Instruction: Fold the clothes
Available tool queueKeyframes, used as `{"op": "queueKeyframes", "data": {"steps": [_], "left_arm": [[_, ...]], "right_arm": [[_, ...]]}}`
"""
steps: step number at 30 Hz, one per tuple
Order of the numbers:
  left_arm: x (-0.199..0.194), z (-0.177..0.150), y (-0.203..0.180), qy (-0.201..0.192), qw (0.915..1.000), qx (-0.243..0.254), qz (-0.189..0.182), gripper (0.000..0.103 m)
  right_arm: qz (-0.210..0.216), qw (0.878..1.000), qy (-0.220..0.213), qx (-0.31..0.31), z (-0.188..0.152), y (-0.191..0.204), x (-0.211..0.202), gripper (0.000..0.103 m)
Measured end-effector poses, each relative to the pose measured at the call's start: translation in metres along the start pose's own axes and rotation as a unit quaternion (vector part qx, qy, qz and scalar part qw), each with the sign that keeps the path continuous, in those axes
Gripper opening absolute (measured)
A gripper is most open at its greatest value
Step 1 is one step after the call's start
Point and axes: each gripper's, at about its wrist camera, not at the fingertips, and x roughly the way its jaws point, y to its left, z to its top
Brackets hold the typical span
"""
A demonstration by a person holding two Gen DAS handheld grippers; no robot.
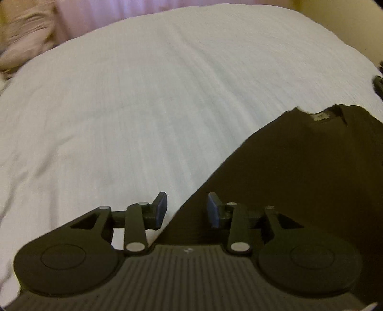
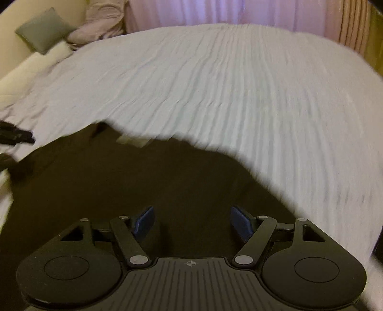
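Garment: I see one dark shirt (image 2: 134,181) spread flat on the white bedsheet (image 2: 227,91), on the near side of the bed, with its neck label (image 1: 319,116) at the far edge.
Shape of it: in my left view the shirt's left edge runs as one straight diagonal; in my right view its right edge curves. I cannot make out sleeves, so I cannot say whether a side is already turned in.
Left gripper (image 1: 187,210): jaws parted with a moderate gap, nothing between them; it hangs over the shirt's left edge, one blue pad over the sheet, the other over dark cloth.
Right gripper (image 2: 191,223): jaws wider apart, empty, hanging over the near middle of the shirt.
Progress: my judgement is the shirt is not a finished compact bundle, as it covers a broad patch of bed. The scene fits a shirt laid out flat for folding, or one partway folded with a side tucked.
Surroundings: grey cushion (image 2: 42,30) and a rumpled pinkish blanket (image 2: 100,24) at the far left; curtains (image 2: 215,12) beyond.
Blur: both views are smeared.
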Motion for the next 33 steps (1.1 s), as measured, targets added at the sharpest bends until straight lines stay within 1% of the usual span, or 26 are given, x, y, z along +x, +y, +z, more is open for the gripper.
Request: {"op": "queueKeyframes", "data": {"steps": [3, 4, 5, 6, 7, 9, 11, 14, 16, 18, 20, 22, 24, 26, 28, 29, 30, 32, 33], "left_arm": [[-0.036, -0.032, 0.028, 0.019, 0.9988, -0.002, 0.046, 0.038], [-0.045, -0.041, 0.034, 0.027, 0.9978, 0.000, 0.060, 0.038], [-0.055, -0.051, 0.041, 0.036, 0.9965, 0.002, 0.075, 0.039], [-0.065, -0.061, 0.047, 0.045, 0.9950, 0.004, 0.089, 0.039], [-0.074, -0.070, 0.053, 0.052, 0.9935, 0.003, 0.101, 0.039], [-0.089, -0.088, 0.060, 0.063, 0.9904, 0.001, 0.123, 0.042], [-0.100, -0.103, 0.066, 0.071, 0.9873, 0.002, 0.142, 0.042], [-0.112, -0.124, 0.079, 0.080, 0.9849, -0.002, 0.153, 0.042], [-0.115, -0.134, 0.087, 0.079, 0.9837, 0.006, 0.162, 0.042], [-0.112, -0.142, 0.094, 0.079, 0.9820, 0.040, 0.167, 0.042], [-0.103, -0.151, 0.099, 0.080, 0.9788, 0.089, 0.166, 0.044], [-0.086, -0.161, 0.104, 0.077, 0.9724, 0.154, 0.158, 0.044], [-0.067, -0.170, 0.111, 0.073, 0.9666, 0.202, 0.139, 0.044], [-0.064, -0.166, 0.131, 0.070, 0.9725, 0.195, 0.107, 0.043], [-0.061, -0.162, 0.151, 0.066, 0.9773, 0.187, 0.074, 0.035], [-0.059, -0.160, 0.161, 0.064, 0.9793, 0.183, 0.057, 0.017], [-0.057, -0.158, 0.171, 0.062, 0.9809, 0.179, 0.041, 0.004], [-0.056, -0.153, 0.192, 0.057, 0.9844, 0.166, 0.008, 0.004], [-0.068, -0.142, 0.207, 0.044, 0.9903, 0.132, -0.006, 0.003]], "right_arm": [[0.025, 0.999, 0.044, 0.014, -0.040, 0.013, -0.003, 0.074], [0.023, 0.997, 0.065, 0.019, -0.052, 0.014, -0.002, 0.074], [0.018, 0.996, 0.087, 0.024, -0.064, 0.015, -0.001, 0.074], [0.001, 0.993, 0.111, 0.030, -0.072, 0.017, 0.003, 0.074], [-0.014, 0.992, 0.121, 0.040, -0.079, 0.018, 0.005, 0.074], [-0.025, 0.992, 0.110, 0.063, -0.083, 0.019, -0.006, 0.074], [-0.028, 0.993, 0.095, 0.070, -0.081, 0.028, -0.015, 0.074], [-0.014, 0.996, 0.075, 0.049, -0.072, 0.059, -0.018, 0.074], [0.002, 0.998, 0.063, 0.032, -0.062, 0.086, -0.018, 0.074], [0.011, 0.998, 0.051, 0.019, -0.054, 0.112, -0.023, 0.074], [0.018, 0.999, 0.040, 0.010, -0.047, 0.144, -0.025, 0.074], [0.020, 0.999, 0.035, 0.003, -0.045, 0.177, -0.022, 0.074], [0.012, 0.999, 0.031, -0.005, -0.045, 0.209, -0.024, 0.074], [-0.005, 1.000, 0.028, -0.001, -0.046, 0.242, -0.022, 0.074], [-0.019, 0.999, 0.034, 0.018, -0.049, 0.268, -0.012, 0.074], [-0.023, 0.999, 0.039, 0.029, -0.049, 0.282, -0.006, 0.074], [-0.024, 0.998, 0.046, 0.042, -0.050, 0.294, -0.001, 0.074], [-0.020, 0.996, 0.059, 0.062, -0.051, 0.319, 0.008, 0.074], [-0.017, 0.996, 0.064, 0.066, -0.050, 0.329, 0.009, 0.074]]}}
